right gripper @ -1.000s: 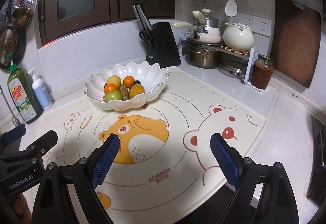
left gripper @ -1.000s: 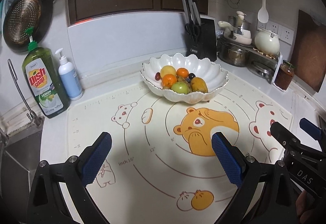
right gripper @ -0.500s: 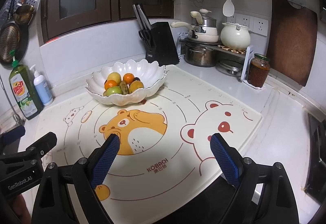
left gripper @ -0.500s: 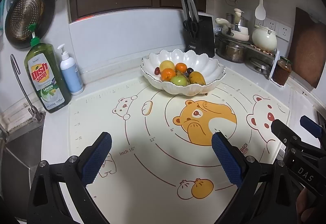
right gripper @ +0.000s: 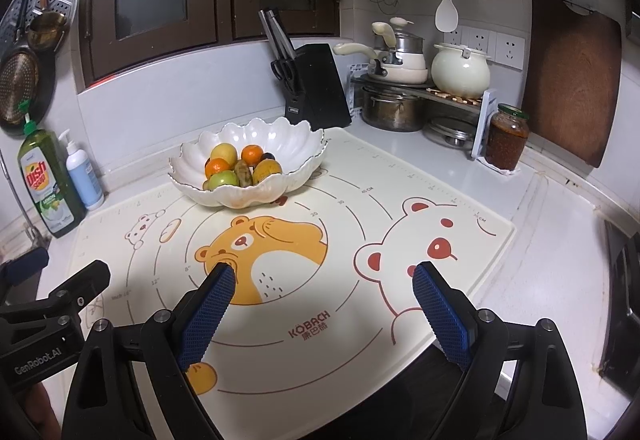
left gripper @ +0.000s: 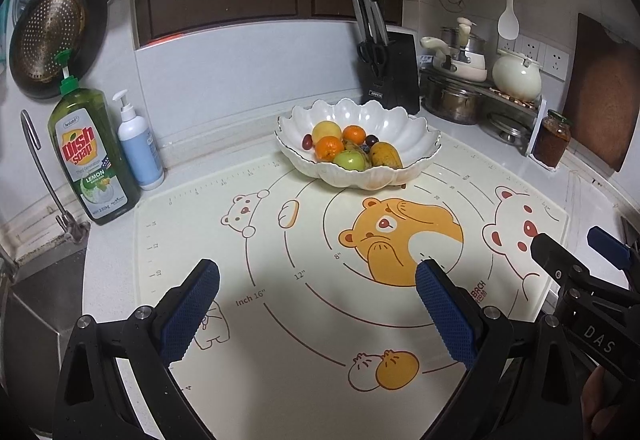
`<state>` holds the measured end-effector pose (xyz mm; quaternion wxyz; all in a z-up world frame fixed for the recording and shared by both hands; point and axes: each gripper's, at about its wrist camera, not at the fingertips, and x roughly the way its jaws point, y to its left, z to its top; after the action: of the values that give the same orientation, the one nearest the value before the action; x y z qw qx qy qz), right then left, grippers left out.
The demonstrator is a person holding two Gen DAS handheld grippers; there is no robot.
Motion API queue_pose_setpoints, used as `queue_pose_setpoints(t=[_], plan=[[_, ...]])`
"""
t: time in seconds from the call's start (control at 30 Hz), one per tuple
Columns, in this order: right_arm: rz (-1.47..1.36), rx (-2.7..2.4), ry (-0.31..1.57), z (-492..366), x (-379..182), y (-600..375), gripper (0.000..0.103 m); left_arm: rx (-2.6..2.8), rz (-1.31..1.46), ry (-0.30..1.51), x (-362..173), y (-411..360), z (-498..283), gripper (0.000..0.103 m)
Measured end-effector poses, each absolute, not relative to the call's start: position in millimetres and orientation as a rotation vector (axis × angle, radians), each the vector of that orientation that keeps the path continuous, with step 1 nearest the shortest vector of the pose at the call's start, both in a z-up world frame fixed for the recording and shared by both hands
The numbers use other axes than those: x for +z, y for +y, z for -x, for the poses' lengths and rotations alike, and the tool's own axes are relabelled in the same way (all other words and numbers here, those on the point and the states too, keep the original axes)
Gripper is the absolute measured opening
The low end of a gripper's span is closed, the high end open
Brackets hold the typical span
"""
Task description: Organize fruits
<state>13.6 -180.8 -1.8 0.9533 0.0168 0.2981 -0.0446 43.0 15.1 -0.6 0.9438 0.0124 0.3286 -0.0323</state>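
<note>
Fruits [left gripper: 352,150] all piled in scalloped white bowl [left gripper: 416,128] at far edge of bear-print mat [left gripper: 304,296]; possibly task finished, no sorting target visible. Left gripper [left gripper: 316,304] wide, empty; right gripper [right gripper: 324,304] wide, empty, well short of bowl.

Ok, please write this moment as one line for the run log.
left gripper: open, empty | right gripper: open, empty | fruits: all in white bowl | mat: bare
</note>
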Motion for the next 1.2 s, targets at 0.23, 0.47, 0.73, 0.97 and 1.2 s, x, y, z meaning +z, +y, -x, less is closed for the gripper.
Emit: queue_pose_setpoints(t=[0.23, 0.47, 0.73, 0.97, 1.2], plan=[[-0.035, -0.089, 0.606, -13.1, -1.8, -180.7, 0.091, -0.068, -0.029, 0.669, 0.4, 15.3, -42.7, 0.100], [-0.037, -0.090, 0.609, -12.4, -1.7, -180.2, 0.091, -0.072, -0.029, 0.672, 0.5, 15.0, -42.4, 0.100], [-0.040, -0.088, 0.615, -13.8, -3.1, -180.6, 0.091, -0.079, -0.033, 0.678, 0.8, 16.3, -44.3, 0.100], [-0.041, -0.089, 0.615, -14.2, -3.5, -180.3, 0.091, -0.076, -0.036, 0.679, 0.0, 15.3, -45.6, 0.099], [-0.041, -0.089, 0.614, -14.4, -3.7, -181.0, 0.091, -0.076, -0.039, 0.680, -0.5, 15.5, -46.2, 0.099]])
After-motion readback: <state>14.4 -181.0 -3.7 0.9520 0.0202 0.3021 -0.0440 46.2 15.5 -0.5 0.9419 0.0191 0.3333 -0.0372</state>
